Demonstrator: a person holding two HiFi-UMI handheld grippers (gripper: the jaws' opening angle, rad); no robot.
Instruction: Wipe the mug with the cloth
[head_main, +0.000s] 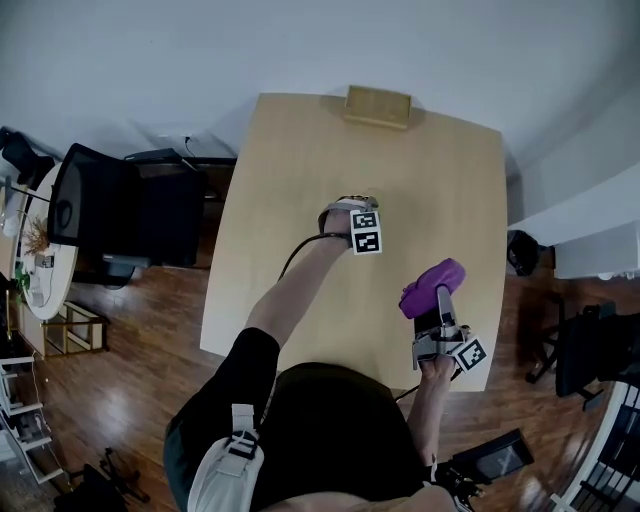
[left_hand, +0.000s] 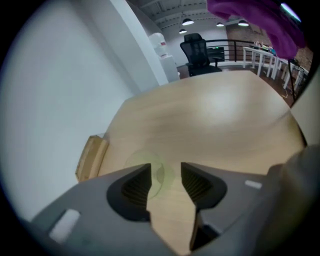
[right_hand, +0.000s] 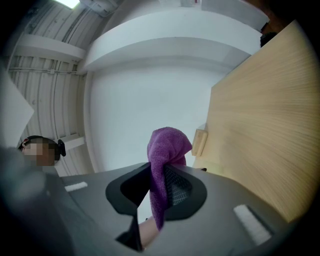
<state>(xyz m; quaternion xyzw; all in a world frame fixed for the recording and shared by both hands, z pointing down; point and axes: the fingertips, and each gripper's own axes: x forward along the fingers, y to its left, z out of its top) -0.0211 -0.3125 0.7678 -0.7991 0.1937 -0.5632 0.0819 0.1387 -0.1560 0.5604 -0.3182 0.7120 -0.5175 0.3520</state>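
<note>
The mug (left_hand: 149, 172) is clear, faintly green glass, and it stands on the light wooden table (head_main: 300, 200). It shows dimly just past the fingertips of my left gripper (left_hand: 165, 181), partly behind the left pad. That gripper's jaws stand wide open and press on nothing. In the head view my left gripper (head_main: 348, 208) is over the table's middle, and its body hides most of the mug. My right gripper (head_main: 440, 302) is near the table's front right corner, shut on a purple cloth (head_main: 432, 286). The cloth (right_hand: 167, 150) bunches up above the pads and hangs down between them.
A small wooden block (head_main: 378, 105) lies at the table's far edge, also seen as a block (left_hand: 91, 157) from the left gripper. A black office chair (head_main: 120, 215) stands left of the table. White walls run behind the table and to its right.
</note>
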